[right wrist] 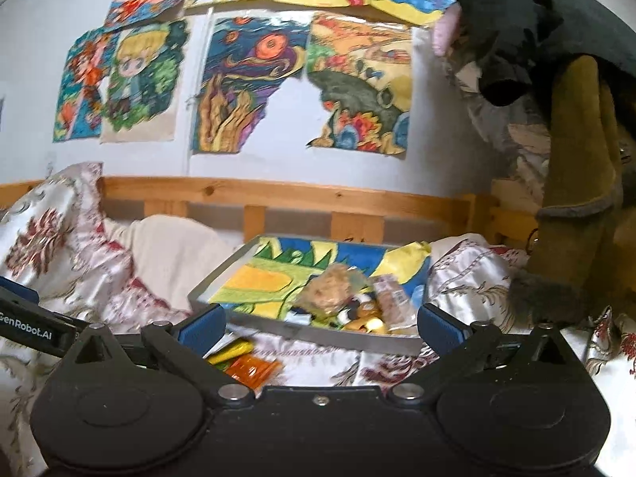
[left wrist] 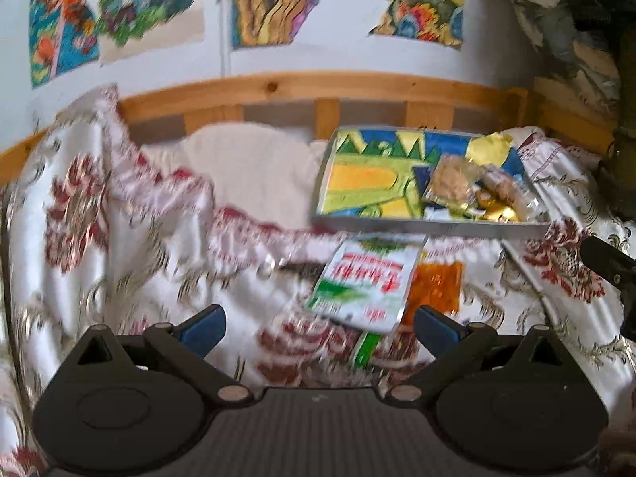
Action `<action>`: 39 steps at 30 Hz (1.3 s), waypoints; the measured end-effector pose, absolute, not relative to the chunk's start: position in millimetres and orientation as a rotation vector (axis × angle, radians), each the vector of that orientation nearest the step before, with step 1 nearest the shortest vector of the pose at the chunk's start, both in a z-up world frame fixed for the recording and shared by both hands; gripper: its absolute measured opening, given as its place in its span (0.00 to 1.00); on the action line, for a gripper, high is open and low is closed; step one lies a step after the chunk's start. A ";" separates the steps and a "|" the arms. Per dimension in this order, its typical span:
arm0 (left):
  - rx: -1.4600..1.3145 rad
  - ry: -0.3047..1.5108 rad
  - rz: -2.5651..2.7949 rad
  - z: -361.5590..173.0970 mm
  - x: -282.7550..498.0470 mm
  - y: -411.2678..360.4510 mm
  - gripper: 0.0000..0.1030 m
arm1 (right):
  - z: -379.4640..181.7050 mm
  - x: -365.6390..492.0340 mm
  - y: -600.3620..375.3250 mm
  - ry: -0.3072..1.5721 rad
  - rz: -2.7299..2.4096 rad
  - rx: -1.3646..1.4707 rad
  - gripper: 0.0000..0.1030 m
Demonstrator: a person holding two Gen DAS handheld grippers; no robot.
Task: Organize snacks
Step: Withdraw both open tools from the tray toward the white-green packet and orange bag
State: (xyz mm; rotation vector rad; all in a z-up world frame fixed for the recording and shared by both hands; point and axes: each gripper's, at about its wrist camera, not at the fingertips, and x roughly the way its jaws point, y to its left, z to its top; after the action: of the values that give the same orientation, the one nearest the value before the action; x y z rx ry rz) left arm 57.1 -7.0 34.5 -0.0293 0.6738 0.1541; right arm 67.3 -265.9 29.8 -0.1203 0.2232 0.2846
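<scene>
I have both tools spread wide with nothing between the blue pads: the left tool (left wrist: 320,328) hangs over the bed's patterned bedspread (left wrist: 119,246), and the right tool (right wrist: 320,324) faces the tray from the near side. The grey tray (left wrist: 429,227) sits on the bed near the wooden bed rail (left wrist: 278,89), lined with a bright drawing, and a small heap of wrapped snacks (left wrist: 475,190) lies in its right near corner (I make out a beige cake-like packet and some gold wrappers, though blur hides the details). Outside the tray, just in front of its near wall, a white-and-green packet (left wrist: 367,284) with red lettering lies on the bedspread ahead of my left tool, with an orange packet (left wrist: 437,286) touching its right edge. From the right wrist view the orange packet (right wrist: 254,369) shows beside a yellow one (right wrist: 230,353). Colourful drawings (right wrist: 254,83) cover the wall behind.
</scene>
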 end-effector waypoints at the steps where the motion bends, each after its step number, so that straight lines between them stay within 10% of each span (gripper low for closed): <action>1: -0.048 0.687 0.157 32.0 54.5 -3.2 0.99 | 28.6 64.4 -263.4 0.230 0.291 -0.123 0.99; 39: -0.003 0.698 0.245 19.9 45.7 4.1 0.99 | -1.8 65.1 -220.4 0.448 0.449 -0.250 0.99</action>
State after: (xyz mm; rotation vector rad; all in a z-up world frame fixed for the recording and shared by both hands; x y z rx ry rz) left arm 45.7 4.1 19.9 -0.0028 0.6983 0.2448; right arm 65.1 -220.4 -1.8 -0.2495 0.4481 0.4487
